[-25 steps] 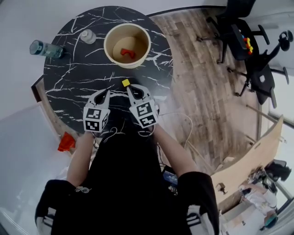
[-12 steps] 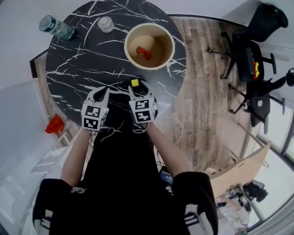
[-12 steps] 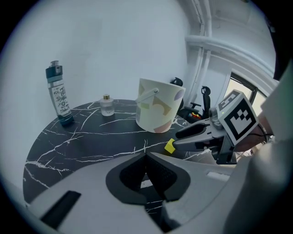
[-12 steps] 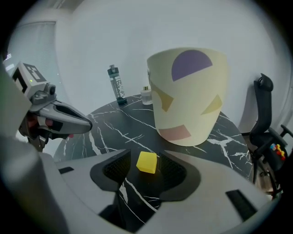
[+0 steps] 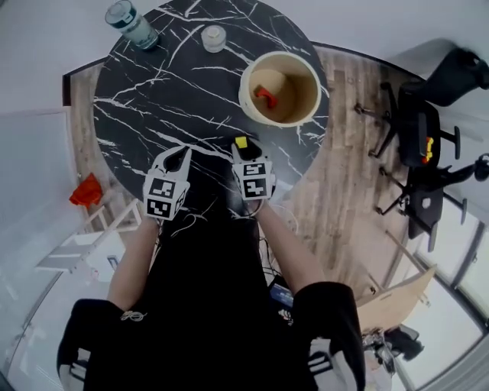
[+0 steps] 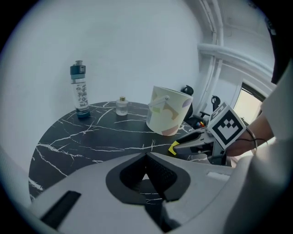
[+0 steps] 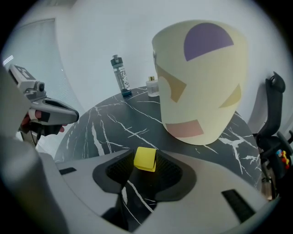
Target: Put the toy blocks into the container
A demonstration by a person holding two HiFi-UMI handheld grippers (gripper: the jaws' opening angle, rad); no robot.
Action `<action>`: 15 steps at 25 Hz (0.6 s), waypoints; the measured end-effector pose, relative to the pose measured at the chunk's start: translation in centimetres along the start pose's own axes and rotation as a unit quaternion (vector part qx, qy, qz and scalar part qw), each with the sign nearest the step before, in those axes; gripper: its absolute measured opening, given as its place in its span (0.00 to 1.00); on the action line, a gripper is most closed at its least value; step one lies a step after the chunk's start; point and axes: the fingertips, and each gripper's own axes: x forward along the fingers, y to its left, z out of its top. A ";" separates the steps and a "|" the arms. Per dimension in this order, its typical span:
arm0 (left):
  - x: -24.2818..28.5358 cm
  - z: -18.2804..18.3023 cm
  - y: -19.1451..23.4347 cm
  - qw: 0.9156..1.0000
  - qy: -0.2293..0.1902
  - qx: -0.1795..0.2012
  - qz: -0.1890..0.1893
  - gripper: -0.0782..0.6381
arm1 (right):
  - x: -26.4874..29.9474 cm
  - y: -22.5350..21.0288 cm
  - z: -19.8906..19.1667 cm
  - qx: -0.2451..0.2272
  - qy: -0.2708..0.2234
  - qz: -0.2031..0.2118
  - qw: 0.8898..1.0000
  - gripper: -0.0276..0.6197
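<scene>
A small yellow block sits between the fingertips of my right gripper. Its jaws are closing, and both pads touch the block's sides. The head view shows the same yellow block at the tips of the right gripper, near the front of the black marble table. The cream container stands just beyond it with a red block inside. In the right gripper view the container is close ahead. My left gripper hovers to the left, shut and empty.
A water bottle and a small glass jar stand at the table's far side. Office chairs are on the wooden floor to the right. A red object lies on the floor to the left.
The right gripper has moved forward onto the yellow block, which now sits between its fingertips. The head view has shifted, so the table sits higher and further right in it.
</scene>
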 end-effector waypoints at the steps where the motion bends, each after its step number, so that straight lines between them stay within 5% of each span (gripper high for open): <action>1: -0.4 0.2 0.2 1.000 -0.005 -0.007 0.001 0.11 | -0.2 0.3 0.1 -0.003 -0.002 0.001 1.000 0.26; 15: -6.6 4.7 1.0 0.995 -0.096 -0.010 -0.010 0.11 | -5.9 7.5 5.9 -0.056 -0.101 0.019 0.993 0.26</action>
